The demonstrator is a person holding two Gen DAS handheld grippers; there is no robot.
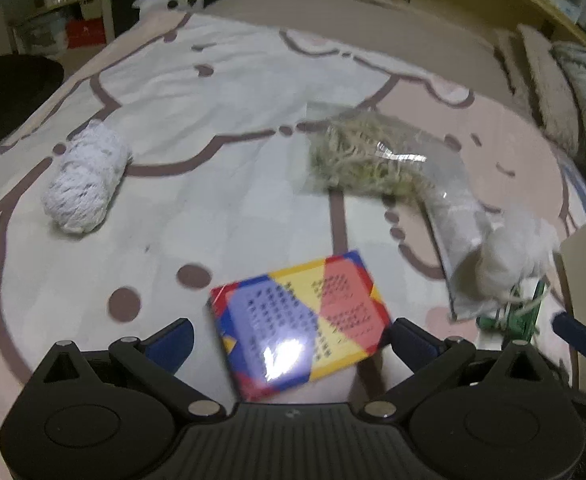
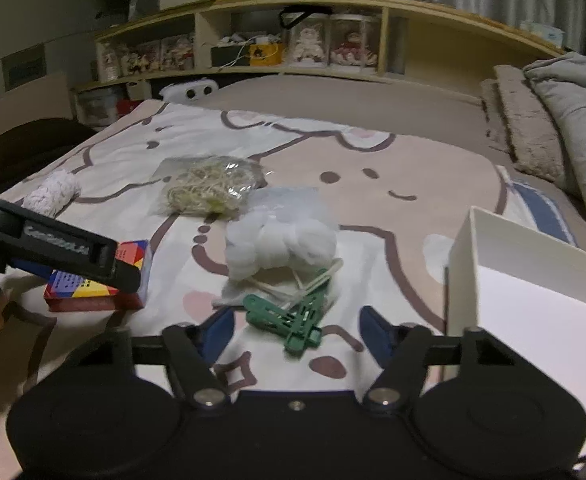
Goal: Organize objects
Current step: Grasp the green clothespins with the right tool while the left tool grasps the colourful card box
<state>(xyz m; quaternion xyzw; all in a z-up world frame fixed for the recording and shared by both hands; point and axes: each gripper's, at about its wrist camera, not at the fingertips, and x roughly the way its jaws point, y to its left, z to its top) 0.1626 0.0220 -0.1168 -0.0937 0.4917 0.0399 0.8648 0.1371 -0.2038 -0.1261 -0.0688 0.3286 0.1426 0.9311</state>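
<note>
A bed is covered by a cartoon-print blanket [image 2: 373, 208], backed by shelving [image 2: 293, 40]. A white box [image 2: 533, 280] stands at the right. The colourful card box [image 1: 299, 326] is framed by the wide-spread left gripper [image 1: 293, 338]; green clips [image 2: 293, 320] lie between the right gripper [image 2: 293, 334], likewise spread.

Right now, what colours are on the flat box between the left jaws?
Red, blue, yellow and salmon-pink geometric patches with dark print on the flat box; clearest in the left wrist view.

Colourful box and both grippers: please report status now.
Left gripper open, straddling colourful box, not clamped. Right gripper open over green clips. White bin at right. Nothing blocking.
</note>
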